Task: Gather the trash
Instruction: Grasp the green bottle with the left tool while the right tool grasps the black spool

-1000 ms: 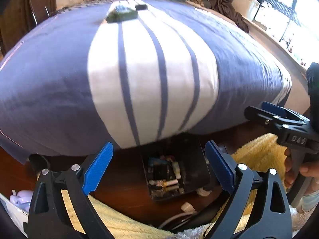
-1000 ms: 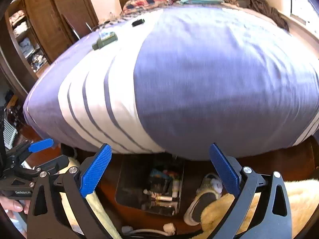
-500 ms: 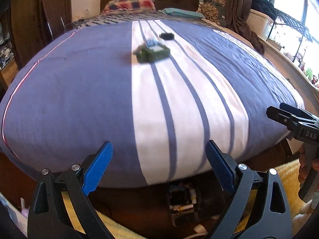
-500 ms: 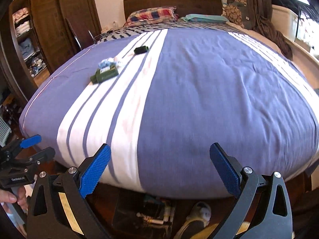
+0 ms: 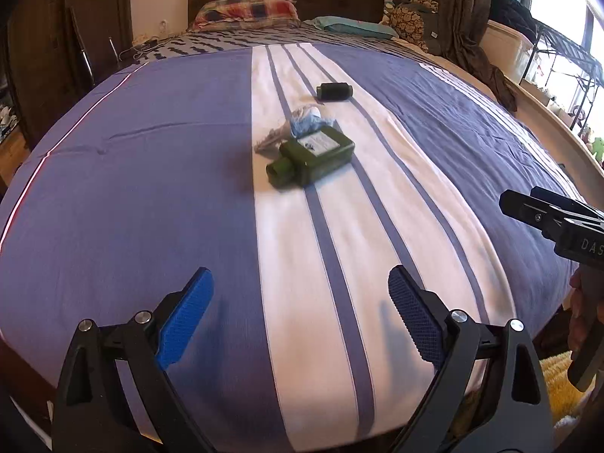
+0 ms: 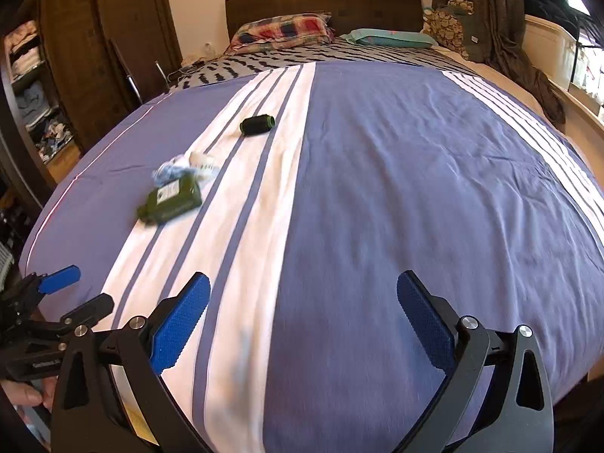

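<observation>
Left view: we hold our left gripper (image 5: 300, 315) spread wide and empty above the striped quilt (image 5: 151, 196); a flat green bottle (image 5: 311, 156), crumpled wrapper (image 5: 305, 120) and dark cylinder (image 5: 334, 91) lie ahead. Right view: our right gripper (image 6: 304, 319) gapes empty too, those items far left.

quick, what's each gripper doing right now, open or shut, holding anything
Left gripper: open, holding nothing, above the bed cover.
Right gripper: open, holding nothing, also above the bed cover.
</observation>
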`<state>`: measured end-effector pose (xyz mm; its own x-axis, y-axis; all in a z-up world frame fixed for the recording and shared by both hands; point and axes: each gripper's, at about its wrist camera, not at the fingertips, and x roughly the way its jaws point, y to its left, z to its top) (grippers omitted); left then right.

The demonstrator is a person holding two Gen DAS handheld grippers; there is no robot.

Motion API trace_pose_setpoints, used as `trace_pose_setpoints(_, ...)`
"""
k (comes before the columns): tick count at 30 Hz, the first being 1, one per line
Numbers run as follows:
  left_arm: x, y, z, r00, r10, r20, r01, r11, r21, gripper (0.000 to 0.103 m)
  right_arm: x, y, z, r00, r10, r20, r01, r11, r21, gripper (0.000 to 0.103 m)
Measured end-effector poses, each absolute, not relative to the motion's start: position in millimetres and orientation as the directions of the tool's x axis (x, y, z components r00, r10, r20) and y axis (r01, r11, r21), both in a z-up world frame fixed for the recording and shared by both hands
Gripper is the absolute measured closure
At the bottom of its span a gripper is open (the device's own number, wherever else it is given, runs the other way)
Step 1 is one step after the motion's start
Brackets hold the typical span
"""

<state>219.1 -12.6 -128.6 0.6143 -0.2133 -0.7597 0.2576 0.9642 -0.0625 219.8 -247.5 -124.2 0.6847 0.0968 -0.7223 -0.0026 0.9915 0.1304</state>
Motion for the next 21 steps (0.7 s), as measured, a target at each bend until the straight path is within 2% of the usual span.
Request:
trace_pose_setpoints(8, 287.2, -18.2, -140.4, 0.584, -0.231, -0.779, 0.258, 0.962, -0.092, 0.015, 259.7, -245.2, -123.5, 0.684, 0.091, -0.724, -0.005, 0.993, 0.120, 0.004)
trace_pose_setpoints(12, 313.6, -24.9, -147.1, 0.561, -0.259, -0.786, 0.291, 0.951, -0.105, 0.025, 279.5, -245.9, -125.0, 0.681, 0.077, -0.728, -0.009, 0.995, 0.097, 0.004)
trace_pose_setpoints(21, 336.3, -52.2, -150.9, 0.549, -0.305, -0.778, 0.376, 0.922, -0.096, 0.036, 343.0, -244.8, -130.6, 0.664, 0.066, -0.745, -0.010, 0.997, 0.079, 0.004)
